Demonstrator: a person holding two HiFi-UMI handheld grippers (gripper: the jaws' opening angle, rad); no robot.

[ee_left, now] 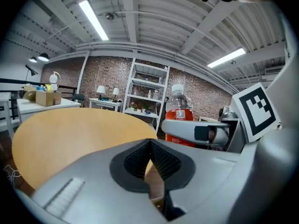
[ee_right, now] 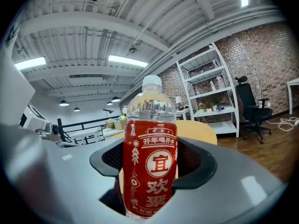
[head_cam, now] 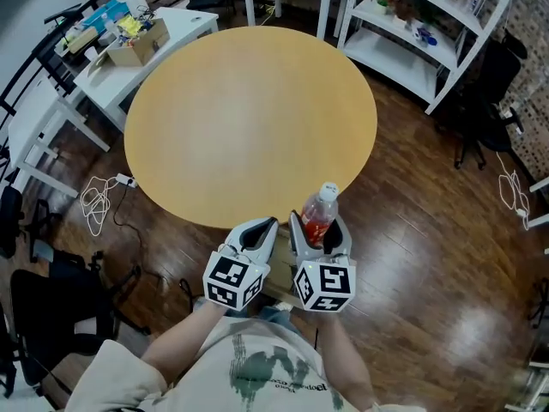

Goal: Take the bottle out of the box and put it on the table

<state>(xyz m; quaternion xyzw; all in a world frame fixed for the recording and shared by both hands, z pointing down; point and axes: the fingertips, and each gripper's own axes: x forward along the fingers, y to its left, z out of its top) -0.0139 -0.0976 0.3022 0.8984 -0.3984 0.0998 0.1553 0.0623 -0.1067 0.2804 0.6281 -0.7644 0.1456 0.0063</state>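
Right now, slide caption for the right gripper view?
Right gripper shut on an upright red-labelled bottle, table behind, shelves by a brick wall at right.

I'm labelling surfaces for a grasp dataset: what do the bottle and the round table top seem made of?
Bottle: probably clear glossy plastic, as the background shows through its shoulder; white cap, red printed label. Table top: smooth, matte, evenly tan, so light wood or wood-look laminate; the pictures cannot settle which.

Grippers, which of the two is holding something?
The right gripper: its jaws clamp the red-labelled bottle, while the left gripper has its jaws shut together on nothing.
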